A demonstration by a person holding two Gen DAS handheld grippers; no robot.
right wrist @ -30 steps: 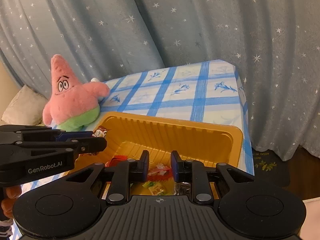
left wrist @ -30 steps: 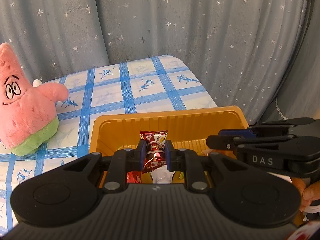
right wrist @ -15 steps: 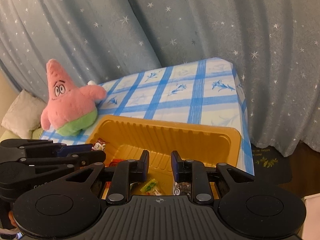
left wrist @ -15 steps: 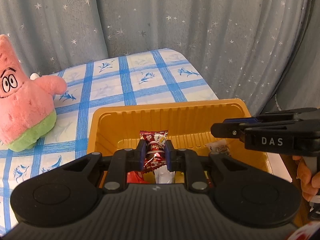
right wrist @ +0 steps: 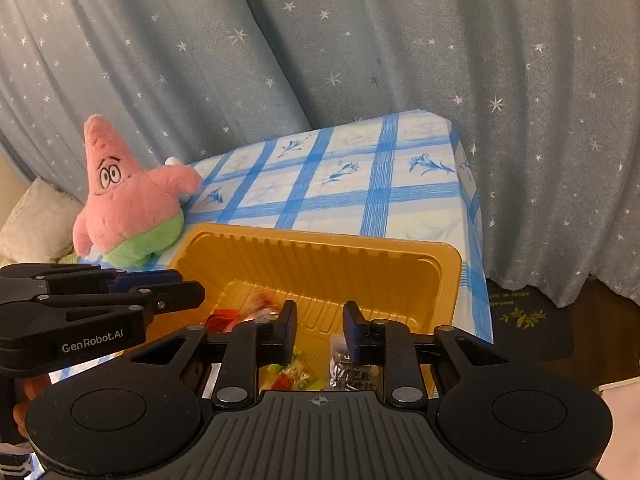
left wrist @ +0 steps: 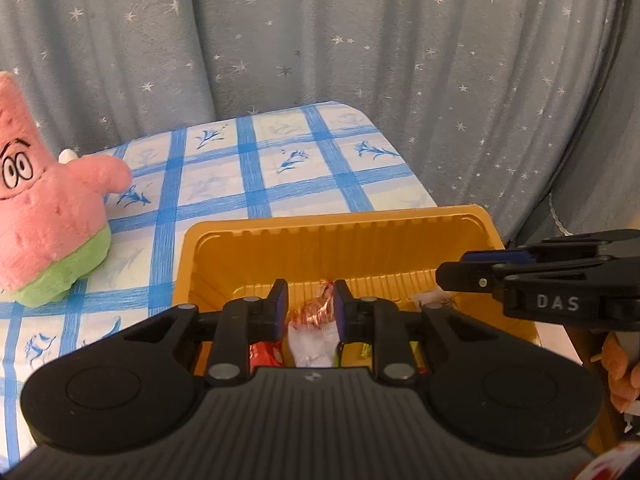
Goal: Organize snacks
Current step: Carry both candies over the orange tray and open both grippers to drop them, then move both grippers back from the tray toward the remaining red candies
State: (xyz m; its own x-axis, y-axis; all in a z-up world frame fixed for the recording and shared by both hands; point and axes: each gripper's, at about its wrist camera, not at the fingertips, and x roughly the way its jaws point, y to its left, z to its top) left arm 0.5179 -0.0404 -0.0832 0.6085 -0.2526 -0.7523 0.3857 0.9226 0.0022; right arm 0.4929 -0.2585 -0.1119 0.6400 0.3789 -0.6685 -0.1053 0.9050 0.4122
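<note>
**Dropping snacks into the orange tray, both grippers letting go**

Left wrist view: my left gripper [left wrist: 307,312] hangs over the near end of the orange tray [left wrist: 336,222], pointing steeply down into it. Its jaws are opening, and the red-and-white snack wrapper [left wrist: 318,307] sits blurred between them. It looks loose rather than pinched, so I read it as released and dropping. Below it, at 6 o'clock from the wrapper, a white packet [left wrist: 312,344] and a red packet [left wrist: 265,354] already lie on the tray floor. The right gripper [left wrist: 452,274] reaches in from 3 o'clock, over the tray's right rim. A pink star plush [left wrist: 44,216] sits on the checked tabletop [left wrist: 256,168] at 9 o'clock from the tray, apart from it.

Right wrist view: my right gripper's jaws are opening too, with nothing between them. Through the gap I see only the tray floor. A yellow-green candy [right wrist: 290,374] and a dark foil packet [right wrist: 352,372] lie just under it at 6 o'clock. A blurred red snack [right wrist: 260,308] shows at 10 o'clock from the gap, under the left gripper.

I judge this to be the deposit step: snacks are going into the tray. Next I need to finish opening, lift both grippers clear of the rim without dragging a wrapper out, then look for any snack left outside. None shows on the tabletop from here.
</note>
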